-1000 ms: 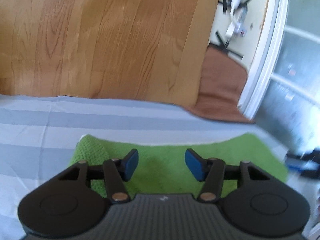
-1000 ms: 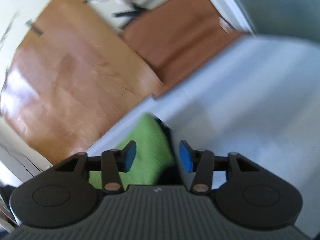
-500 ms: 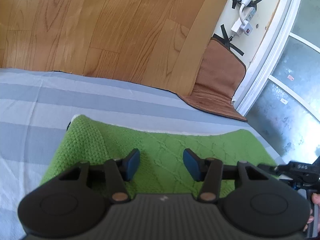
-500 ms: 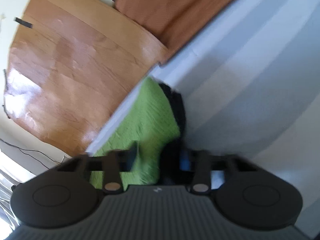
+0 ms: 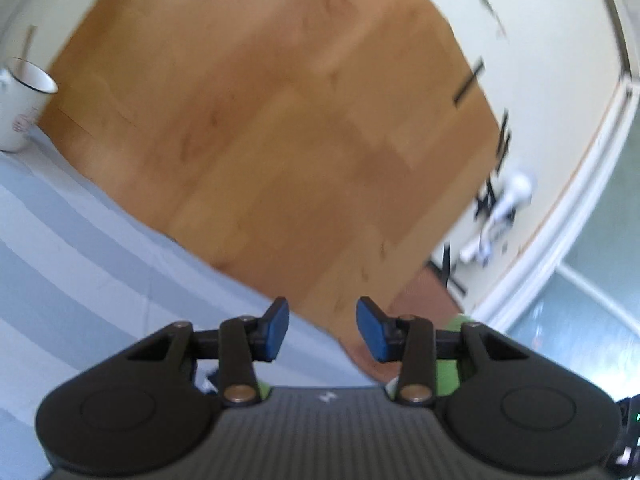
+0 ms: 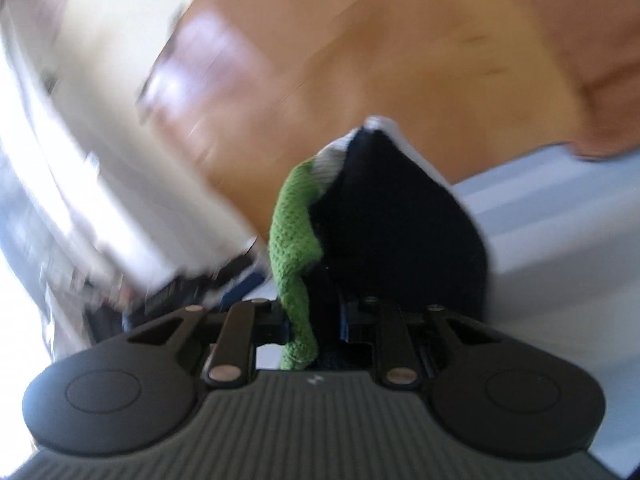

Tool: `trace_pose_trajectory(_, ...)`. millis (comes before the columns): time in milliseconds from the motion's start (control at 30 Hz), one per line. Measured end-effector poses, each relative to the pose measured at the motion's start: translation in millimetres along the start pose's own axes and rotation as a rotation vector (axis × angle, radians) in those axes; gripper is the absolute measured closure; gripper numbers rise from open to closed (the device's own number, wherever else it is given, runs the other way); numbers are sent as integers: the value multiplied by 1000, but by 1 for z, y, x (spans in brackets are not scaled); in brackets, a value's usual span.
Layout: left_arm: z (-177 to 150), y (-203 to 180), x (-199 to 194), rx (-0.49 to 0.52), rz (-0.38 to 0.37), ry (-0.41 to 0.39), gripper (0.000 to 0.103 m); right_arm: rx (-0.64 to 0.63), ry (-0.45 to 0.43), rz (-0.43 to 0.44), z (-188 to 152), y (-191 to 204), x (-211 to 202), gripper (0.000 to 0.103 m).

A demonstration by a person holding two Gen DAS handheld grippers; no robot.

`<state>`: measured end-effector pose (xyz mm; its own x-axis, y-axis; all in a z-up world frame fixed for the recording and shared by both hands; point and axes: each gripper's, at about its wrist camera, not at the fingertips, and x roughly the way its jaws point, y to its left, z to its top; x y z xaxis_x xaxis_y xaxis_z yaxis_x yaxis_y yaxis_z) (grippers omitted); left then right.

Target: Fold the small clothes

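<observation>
The right gripper point(image 6: 313, 326) is clamped narrow on the knit point(image 6: 294, 236), a green piece with a dark navy side, and the cloth bunches up from between the pads toward 12 o'clock. The left gripper point(image 5: 323, 328) has its jaws spread wide with nothing in them, tilted over the striped sheet point(image 5: 80, 264) and the wood floor point(image 5: 280, 120). In the left view just a sliver of green shows at 5 o'clock behind the finger. A white cup point(image 5: 22, 104) sits at 9 o'clock.
</observation>
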<state>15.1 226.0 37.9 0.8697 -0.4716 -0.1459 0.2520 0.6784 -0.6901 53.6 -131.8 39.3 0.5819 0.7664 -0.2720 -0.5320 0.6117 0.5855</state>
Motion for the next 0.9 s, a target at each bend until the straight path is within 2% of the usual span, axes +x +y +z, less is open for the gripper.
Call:
trace_pose_trajectory(100,6,7,-11,-22,2,-39,64,-134,132,-23,-18,26,58,79)
trace_pose_trajectory(200,8,9,-11,-23,3,-39,63,-205,300,-107,-45,21,116,76)
trace_pose_trajectory(267,5,7,-4,-17,5,-9,63,-215,293,-73,-53,18,122,70)
trace_pose_trajectory(333,2,4,2,-2,3,27,63,-225,306,-15,-47,27,115,41)
trace_pose_trajectory(367,0,3,2,8,-1,39,63,-206,287,42,-42,27,106,41)
trace_pose_trajectory(433,-2,-2,4,32,-4,51,63,-193,222,90,-33,25,85,42)
trace_pose_trajectory(467,-4,-4,4,42,-8,53,63,-205,178,92,-27,23,73,43)
trace_pose_trajectory(500,-5,-6,5,52,-12,54,63,-219,129,76,-21,21,62,49)
trace_pose_trajectory(600,-9,-9,12,80,15,73,64,-218,66,3,-2,7,49,76)
trace_pose_trajectory(633,-11,-10,18,87,38,92,64,-208,66,-19,4,1,51,79)
trace_pose_trajectory(767,-19,-2,41,101,157,175,65,-191,101,-98,18,-26,82,81)
trace_pose_trajectory(833,-25,9,60,94,252,254,66,-171,173,-136,13,-45,100,91)
trace_pose_trajectory(867,-28,16,67,74,275,273,61,-142,192,-138,8,-56,101,96)
trace_pose_trajectory(900,-27,22,69,45,267,274,61,-98,173,-114,4,-68,103,101)
